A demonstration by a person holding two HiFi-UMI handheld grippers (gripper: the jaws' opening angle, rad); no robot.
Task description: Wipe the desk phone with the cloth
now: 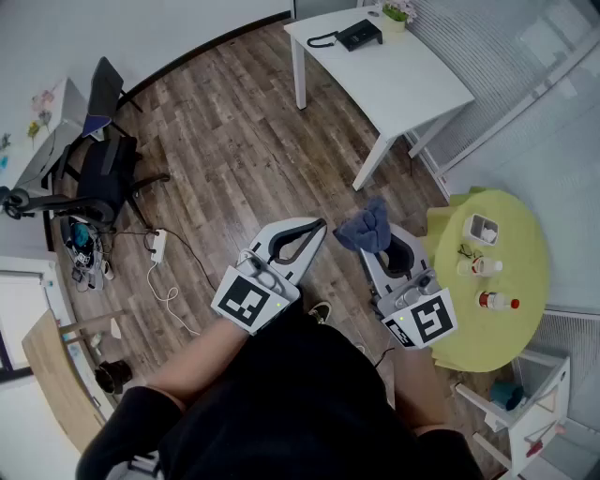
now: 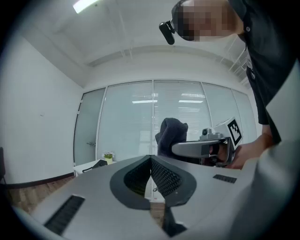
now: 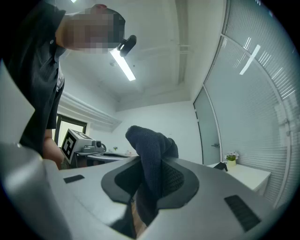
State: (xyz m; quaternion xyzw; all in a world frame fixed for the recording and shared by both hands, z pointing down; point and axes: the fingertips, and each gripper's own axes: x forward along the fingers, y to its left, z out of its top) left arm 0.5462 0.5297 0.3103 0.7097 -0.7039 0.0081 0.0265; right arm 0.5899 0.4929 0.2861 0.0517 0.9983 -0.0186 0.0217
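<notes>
Right gripper [image 1: 379, 247] pinches cloth [image 1: 366, 225] — desk phone [image 1: 359, 35] well apart (on white table [image 1: 412, 84]).

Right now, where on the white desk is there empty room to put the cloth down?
The white desk is bare across its near half, in front of the desk phone and plant pot at the far edge. The yellow table is crowded with bottles.
</notes>
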